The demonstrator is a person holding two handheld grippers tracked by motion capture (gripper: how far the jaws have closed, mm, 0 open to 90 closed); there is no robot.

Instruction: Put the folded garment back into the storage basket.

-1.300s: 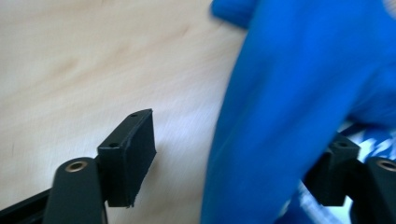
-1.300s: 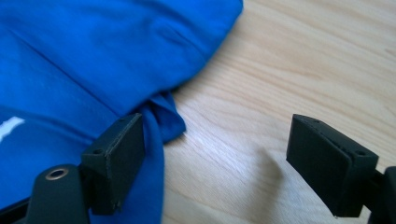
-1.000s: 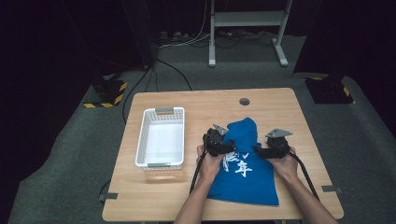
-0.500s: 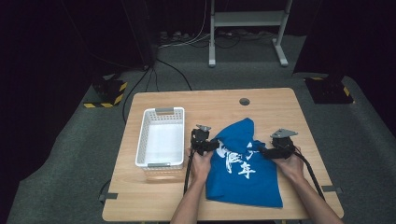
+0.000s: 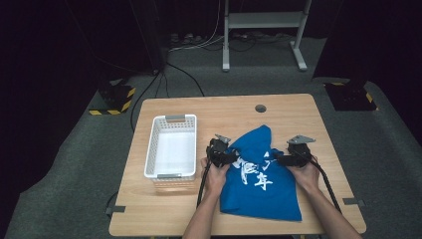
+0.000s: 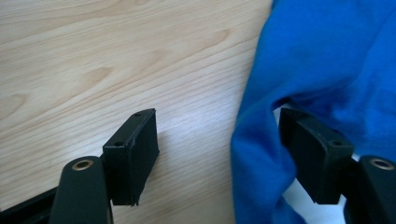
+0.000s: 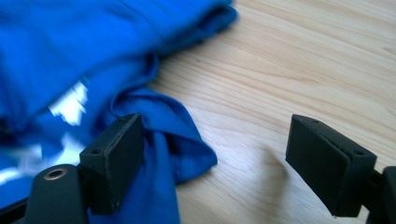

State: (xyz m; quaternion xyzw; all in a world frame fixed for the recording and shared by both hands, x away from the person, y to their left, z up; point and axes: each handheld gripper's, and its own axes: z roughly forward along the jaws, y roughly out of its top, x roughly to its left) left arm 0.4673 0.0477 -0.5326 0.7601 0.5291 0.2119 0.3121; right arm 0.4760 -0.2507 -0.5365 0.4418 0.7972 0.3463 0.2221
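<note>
A blue T-shirt with white print lies crumpled on the wooden table, right of centre. My left gripper sits at the shirt's left edge. Its jaws have just been closing a little and are still wide apart. In the left gripper view a fold of the blue cloth hangs between them and drapes over the right jaw, unpinched. My right gripper is at the shirt's right edge. Its jaws are open, with a corner of the shirt lying beside the left jaw.
A white mesh basket stands empty on the left part of the table, close to my left hand. A small round hole marks the tabletop's far side. Dark floor with cables and a metal stand lie beyond the table.
My left gripper has shifted slightly left, from over the shirt to its left edge. The right gripper has barely moved. The shirt's shape is almost the same.
</note>
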